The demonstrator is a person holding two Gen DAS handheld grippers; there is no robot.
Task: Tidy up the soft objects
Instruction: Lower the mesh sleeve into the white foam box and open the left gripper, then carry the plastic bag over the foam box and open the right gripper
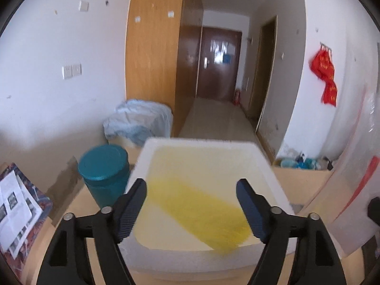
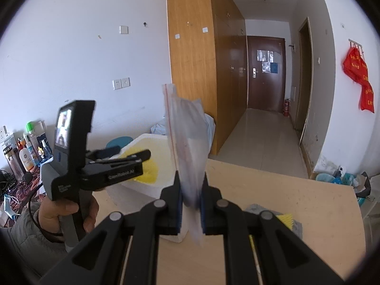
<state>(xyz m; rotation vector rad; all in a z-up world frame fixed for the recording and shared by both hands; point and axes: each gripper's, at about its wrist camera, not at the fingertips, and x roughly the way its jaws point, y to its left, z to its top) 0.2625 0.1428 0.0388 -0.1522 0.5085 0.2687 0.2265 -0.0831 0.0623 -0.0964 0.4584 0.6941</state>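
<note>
My left gripper (image 1: 191, 185) stands open over a white foam box (image 1: 201, 142). Below its jaws a yellow soft piece (image 1: 201, 211) lies blurred inside the box, and no pad touches it. The right wrist view shows the same gripper (image 2: 131, 152), held by a hand (image 2: 54, 213), above the box (image 2: 152, 140) and the yellow piece (image 2: 147, 168). My right gripper (image 2: 191, 180) is shut on a clear zip bag (image 2: 187, 130) with a red seal line. The bag stands upright above the wooden table (image 2: 273, 190).
A teal lidded jar (image 1: 104, 166) stands left of the box, with printed papers (image 1: 19, 204) further left. A yellow ridged sponge (image 2: 287, 220) and a grey piece (image 2: 256, 207) lie on the table to the right. Bottles (image 2: 26, 152) crowd the far left.
</note>
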